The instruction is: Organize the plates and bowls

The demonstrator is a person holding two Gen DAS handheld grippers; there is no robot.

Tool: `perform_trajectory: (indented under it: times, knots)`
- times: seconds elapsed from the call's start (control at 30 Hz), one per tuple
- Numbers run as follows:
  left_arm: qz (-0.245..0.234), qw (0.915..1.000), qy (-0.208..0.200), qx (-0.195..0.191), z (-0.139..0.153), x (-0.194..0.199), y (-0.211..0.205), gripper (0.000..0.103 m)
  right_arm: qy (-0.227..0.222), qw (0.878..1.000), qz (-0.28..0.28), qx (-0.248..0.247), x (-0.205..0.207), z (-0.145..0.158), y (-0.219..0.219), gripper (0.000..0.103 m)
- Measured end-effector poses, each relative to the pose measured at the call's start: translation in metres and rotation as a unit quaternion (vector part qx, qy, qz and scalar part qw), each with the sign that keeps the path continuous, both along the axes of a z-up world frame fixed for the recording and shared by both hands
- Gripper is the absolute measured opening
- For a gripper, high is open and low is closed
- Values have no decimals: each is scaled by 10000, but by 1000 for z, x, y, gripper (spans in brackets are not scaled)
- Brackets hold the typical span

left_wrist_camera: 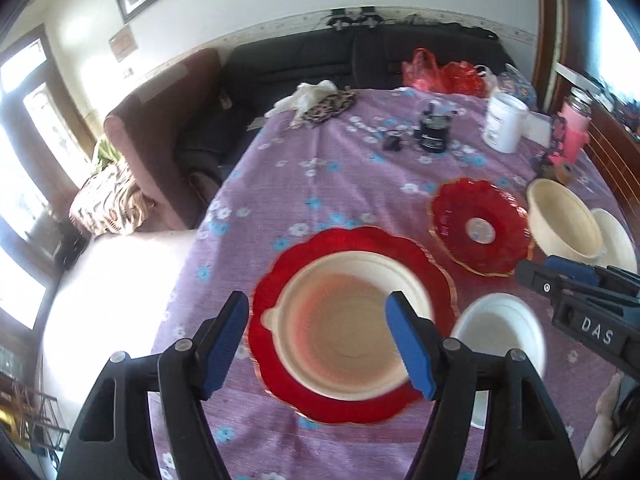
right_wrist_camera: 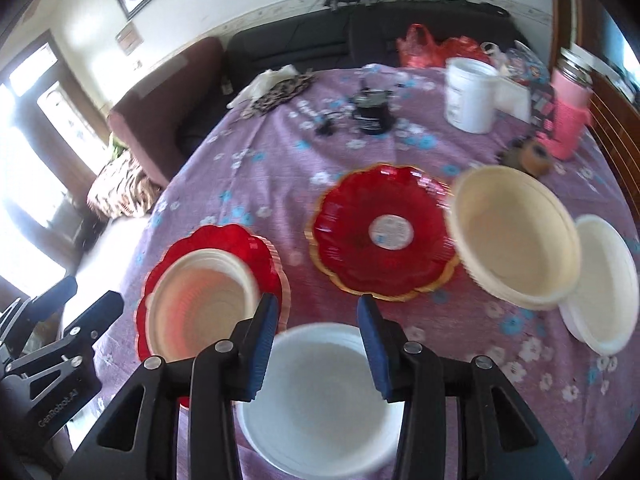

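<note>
A cream bowl (left_wrist_camera: 344, 324) sits inside a red scalloped plate (left_wrist_camera: 280, 280) near the table's front; both show in the right wrist view, the bowl (right_wrist_camera: 200, 312) on the plate (right_wrist_camera: 240, 240). My left gripper (left_wrist_camera: 320, 344) is open above that bowl, empty. A white bowl (left_wrist_camera: 500, 328) stands beside it; my right gripper (right_wrist_camera: 316, 344) is open over this white bowl (right_wrist_camera: 320, 400), empty. A second red plate (right_wrist_camera: 380, 236) lies empty further back. A cream bowl (right_wrist_camera: 516, 236) leans on a white bowl (right_wrist_camera: 604, 288) at the right.
The purple flowered tablecloth (right_wrist_camera: 240, 168) covers the table. At the back stand a white tub (right_wrist_camera: 472, 92), a black jar (right_wrist_camera: 372, 112), a pink bottle (right_wrist_camera: 568, 116), a tape roll (right_wrist_camera: 536, 160) and red bags (right_wrist_camera: 420, 46). A dark sofa (left_wrist_camera: 320, 60) lies behind.
</note>
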State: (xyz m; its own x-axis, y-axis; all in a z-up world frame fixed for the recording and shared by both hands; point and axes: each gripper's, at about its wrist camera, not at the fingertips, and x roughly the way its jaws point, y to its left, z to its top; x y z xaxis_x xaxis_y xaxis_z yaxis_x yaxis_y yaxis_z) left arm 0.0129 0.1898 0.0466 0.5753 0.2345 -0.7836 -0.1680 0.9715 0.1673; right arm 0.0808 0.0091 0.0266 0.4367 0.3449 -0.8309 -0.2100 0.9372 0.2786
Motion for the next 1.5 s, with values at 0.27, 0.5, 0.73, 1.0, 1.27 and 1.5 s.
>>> perform_trajectory:
  times: [0.27,0.5,0.73,1.0,1.27,1.5]
  knots:
    - [-236,9988,395,-184,-19,-2,-38,70,259,9990,-367,-14,-11,-18,-60,45]
    - [-178,9910,809,-1048,-42,-24,-42,70,499,9982,-342,-12,-20,-34,-85,48]
    - [-120,9831,919,-1578,-61,-56,-39,70,704,9973,-13,214,-21,-48,-80,61]
    - [251,9687,1267,-2118,-93,-55,-38,70,1152,9925,403,112,-7,-82,-46,61]
    - [407,9660,1235,-2233,-103,-40,-43,70,1366,9892,515,153,-6,-93,-39,28]
    - [380,9606,1397,-2372,-116,-28,-51,70,1408,9882,554,248,-15,-91,-52,16]
